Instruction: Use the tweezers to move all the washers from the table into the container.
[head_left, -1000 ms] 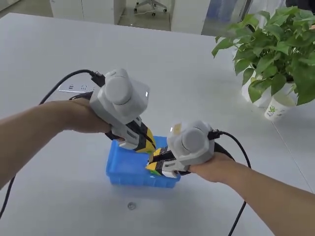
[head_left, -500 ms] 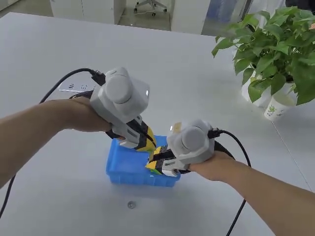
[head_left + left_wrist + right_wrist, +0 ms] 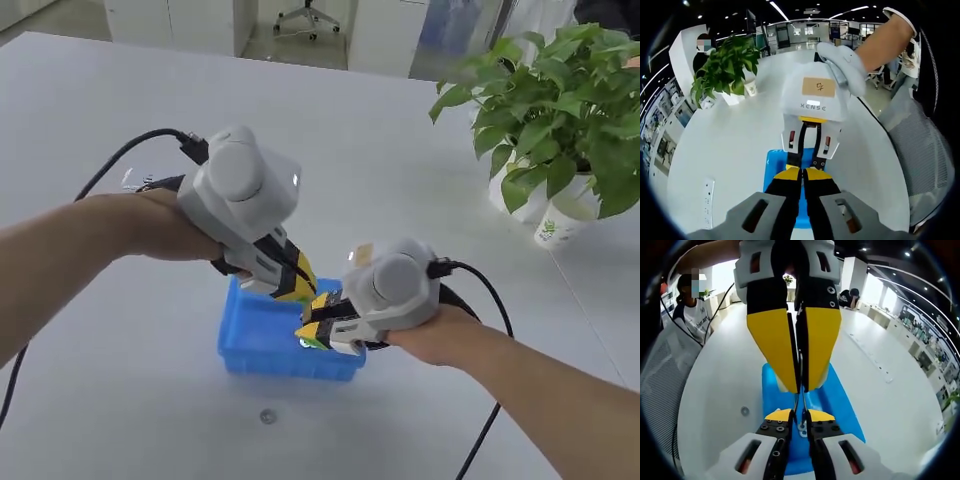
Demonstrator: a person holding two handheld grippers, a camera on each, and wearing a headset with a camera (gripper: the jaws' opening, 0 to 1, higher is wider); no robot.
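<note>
The blue container [image 3: 250, 350] sits on the white table, and both grippers meet over its right half. My left gripper [image 3: 300, 288] reaches down from the upper left with its yellow-tipped jaws shut on the thin metal tweezers [image 3: 800, 407]. In the right gripper view these tweezers run from the left gripper [image 3: 799, 382] down between my right gripper's [image 3: 800, 416] own jaws, which are closed around their lower end above the container [image 3: 840, 405]. A small washer [image 3: 266, 416] lies on the table just in front of the container, and again as the washer [image 3: 745, 411] to the container's left.
A leafy plant in a white pot [image 3: 560, 120] stands at the far right of the table. A white power strip [image 3: 140, 180] lies behind the left hand, and black cables trail from both grippers.
The grippers stay pressed together over the container. The head camera has shifted a little, so the whole scene sits slightly differently in the picture.
</note>
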